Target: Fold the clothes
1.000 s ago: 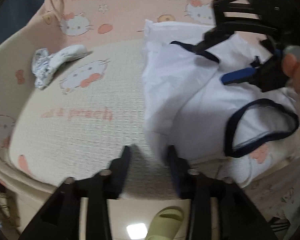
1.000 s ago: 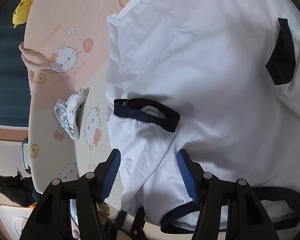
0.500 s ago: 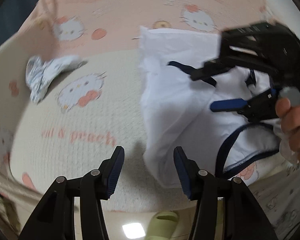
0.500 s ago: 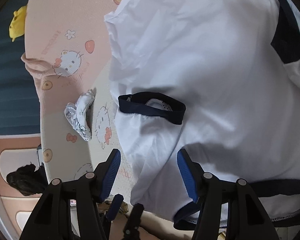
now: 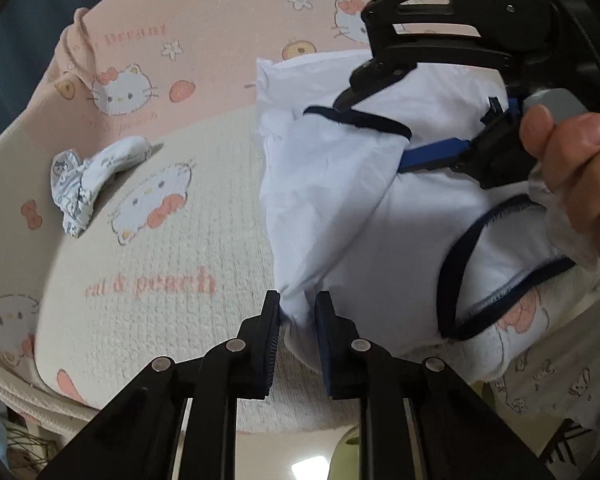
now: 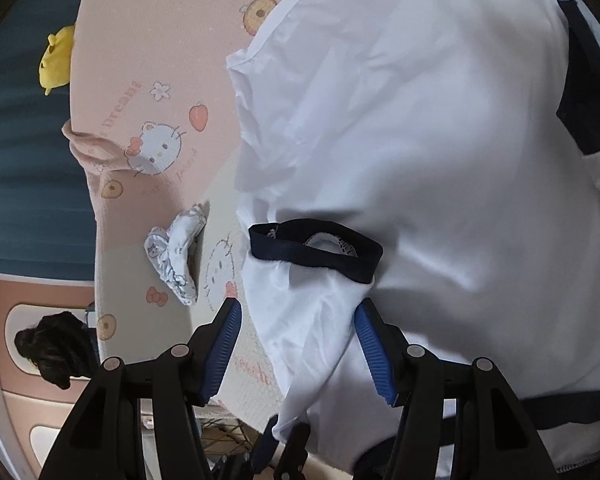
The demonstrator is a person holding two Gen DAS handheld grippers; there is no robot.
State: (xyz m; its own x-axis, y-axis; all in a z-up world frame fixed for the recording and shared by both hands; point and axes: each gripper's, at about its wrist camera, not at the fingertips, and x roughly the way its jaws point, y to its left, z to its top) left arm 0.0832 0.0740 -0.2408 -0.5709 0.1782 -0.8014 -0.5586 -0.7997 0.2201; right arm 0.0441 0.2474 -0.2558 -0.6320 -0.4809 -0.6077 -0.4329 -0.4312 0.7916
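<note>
White shirt (image 5: pixel 364 208) w/ navy trim lies spread on a bed cover (image 5: pixel 148 264), cream and pink w/ cartoon cats, taking up the right part of the left wrist view and most of the right wrist view. Left gripper (image 5: pixel 298 320) has just been closing and now pinches the shirt's near corner, white cloth bunched between the pads. A navy-edged sleeve cuff (image 6: pixel 316 248) sits just ahead of the right gripper (image 6: pixel 298 328); that one's jaws stand spread wide, shirt cloth lying between them, pads not pressing it. A hand (image 5: pixel 572 168) holds the right gripper above the shirt. Small crumpled patterned cloth (image 5: pixel 88 176) lies on the cover, well apart to the shirt's left. Yellow plush toy (image 6: pixel 56 60) at the cover's far edge.
</note>
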